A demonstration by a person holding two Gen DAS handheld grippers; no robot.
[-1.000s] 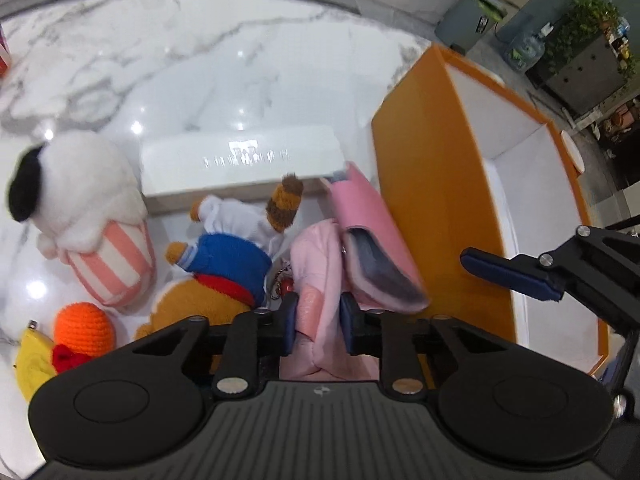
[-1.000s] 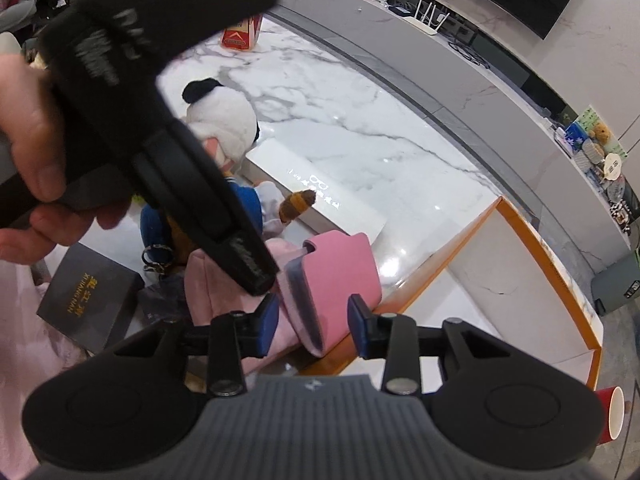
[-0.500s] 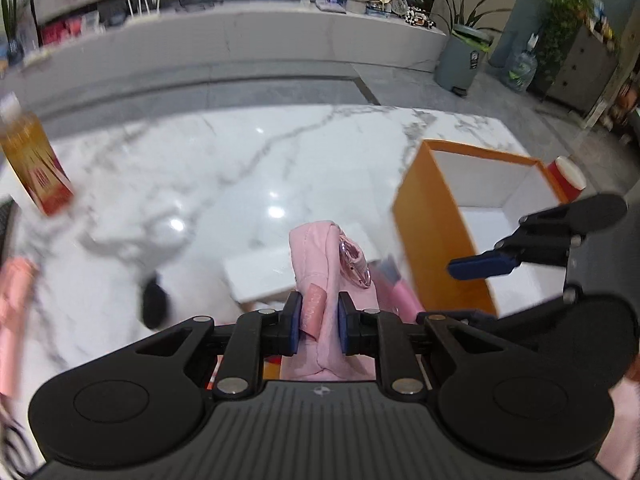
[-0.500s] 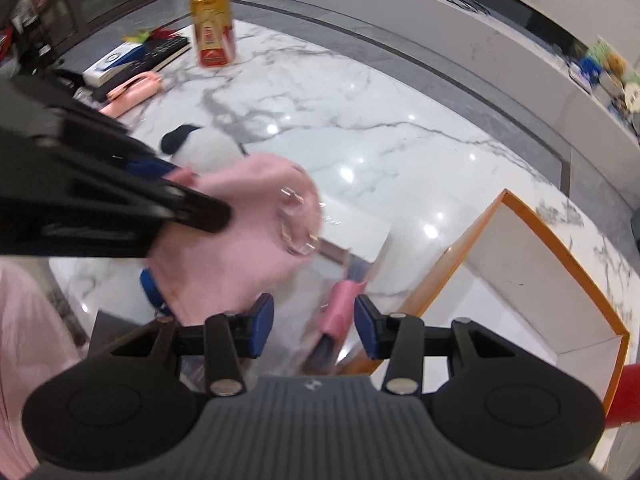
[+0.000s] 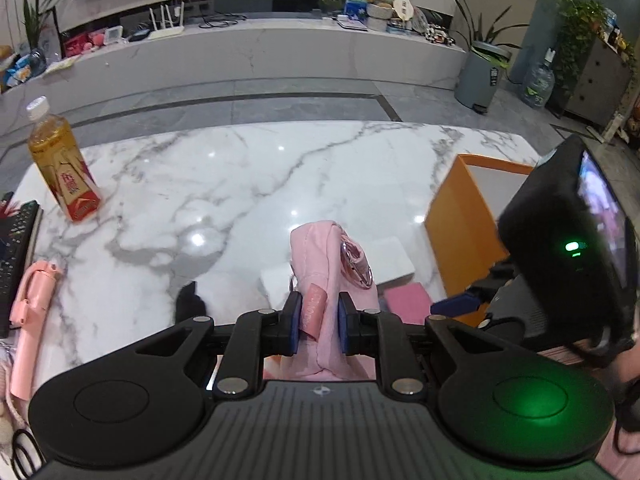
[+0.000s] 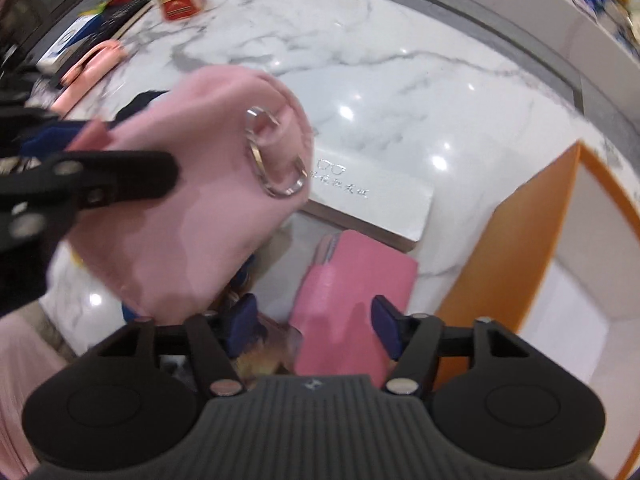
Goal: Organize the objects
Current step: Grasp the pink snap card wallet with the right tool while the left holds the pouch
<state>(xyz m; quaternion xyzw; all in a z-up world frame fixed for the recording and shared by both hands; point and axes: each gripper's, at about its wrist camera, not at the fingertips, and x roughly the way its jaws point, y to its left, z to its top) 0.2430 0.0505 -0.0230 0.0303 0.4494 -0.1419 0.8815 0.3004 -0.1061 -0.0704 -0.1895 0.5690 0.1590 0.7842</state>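
Now left tongs (image 5: 318, 322) clamped on pink pouch (image 5: 328, 256), lifted off counter (image 5: 224, 184). Right tongs (image 6: 314, 322) opening over pink wallet (image 6: 352, 280); centre it first. Orange box (image 6: 516, 232) at 3 o'clock.

marble table (image 5: 240, 168), bottle (image 5: 60, 160), orange box (image 5: 460, 224)

I see soft matt pink cloth pouch (image 5: 320, 264) with shiny metal rings (image 6: 276, 164), glossy veined marble table (image 5: 224, 184) throwing back lights, smooth matt white box (image 6: 372, 204), textured pink wallet (image 6: 352, 296), clear plastic bottle (image 5: 60, 164) near my table's left edge
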